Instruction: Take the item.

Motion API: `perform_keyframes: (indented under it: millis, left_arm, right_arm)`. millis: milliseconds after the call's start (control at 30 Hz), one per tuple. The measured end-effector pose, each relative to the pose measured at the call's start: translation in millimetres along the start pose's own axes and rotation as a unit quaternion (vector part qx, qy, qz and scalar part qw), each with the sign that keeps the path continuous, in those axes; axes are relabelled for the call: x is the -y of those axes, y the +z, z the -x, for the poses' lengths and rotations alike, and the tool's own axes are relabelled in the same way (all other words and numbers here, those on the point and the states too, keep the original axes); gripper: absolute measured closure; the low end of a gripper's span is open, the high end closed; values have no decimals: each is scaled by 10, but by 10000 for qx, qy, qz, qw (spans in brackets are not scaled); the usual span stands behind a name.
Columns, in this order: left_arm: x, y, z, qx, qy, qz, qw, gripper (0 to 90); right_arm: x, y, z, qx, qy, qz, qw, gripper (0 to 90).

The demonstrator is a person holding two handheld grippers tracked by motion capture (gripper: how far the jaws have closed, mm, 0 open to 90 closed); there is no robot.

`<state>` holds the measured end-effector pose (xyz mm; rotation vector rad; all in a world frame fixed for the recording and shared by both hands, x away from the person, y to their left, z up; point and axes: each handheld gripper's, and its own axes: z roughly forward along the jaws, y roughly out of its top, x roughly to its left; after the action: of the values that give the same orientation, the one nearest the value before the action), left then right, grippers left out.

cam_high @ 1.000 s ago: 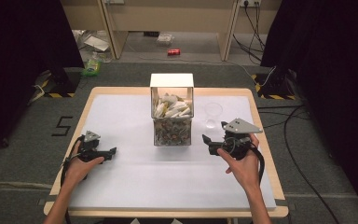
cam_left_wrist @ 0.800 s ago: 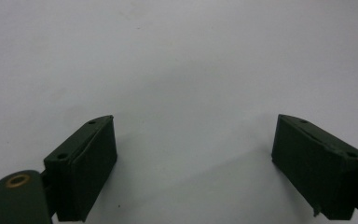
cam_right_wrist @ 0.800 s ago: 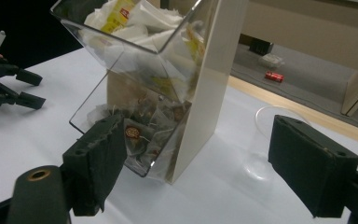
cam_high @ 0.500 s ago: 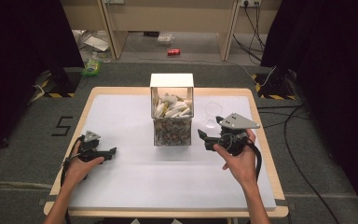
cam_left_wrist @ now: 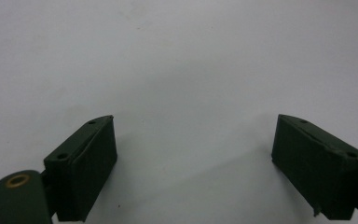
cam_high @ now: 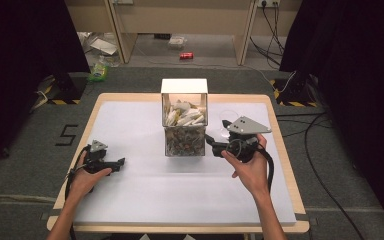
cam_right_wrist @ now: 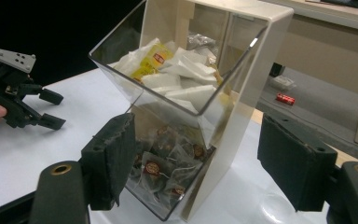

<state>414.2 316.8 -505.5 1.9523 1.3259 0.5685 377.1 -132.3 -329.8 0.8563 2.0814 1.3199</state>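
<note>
While the clear dispenser box (cam_high: 184,120) stands upright at the middle of the counter (cam_high: 130,125), toward its far edge, the right gripper (cam_high: 214,144) hangs just to its right, jaws pointed left at the lower compartment. That box has two levels: an upper bin of white and yellow sachets (cam_right_wrist: 177,74) behind a slanted clear front, and a lower bin of small clear-wrapped tea bags (cam_right_wrist: 168,163) with brown round labels. In the right gripper view the jaws stand spread to either side of the lower bin's front, and they have just been closing a little; nothing is between the pads and they do not touch the box. A clear glass cup (cam_high: 228,120) sits on the counter just right of the box, partly behind the right gripper's grey plate. The right hand (cam_high: 250,167) holds that gripper from the near side. Well apart, at the left near part of the white surface, the left hand (cam_high: 85,177) holds the left gripper (cam_high: 121,162) low over the counter, jaws spread wide with nothing but bare white surface between them.
</note>
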Motion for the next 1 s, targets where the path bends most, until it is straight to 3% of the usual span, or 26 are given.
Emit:
perform_keyframes:
  millis: [500,1000]
  left_arm:
    - [-1,0,-1,2,-2,-6,10000,130]
    - [-1,-1,-1,5,-1,-8,10000,130]
  right_arm:
    - [-153,78,-35,-80,-20,91,9999,330]
    - [-385,254,-80,-180,-203,115,9996,382]
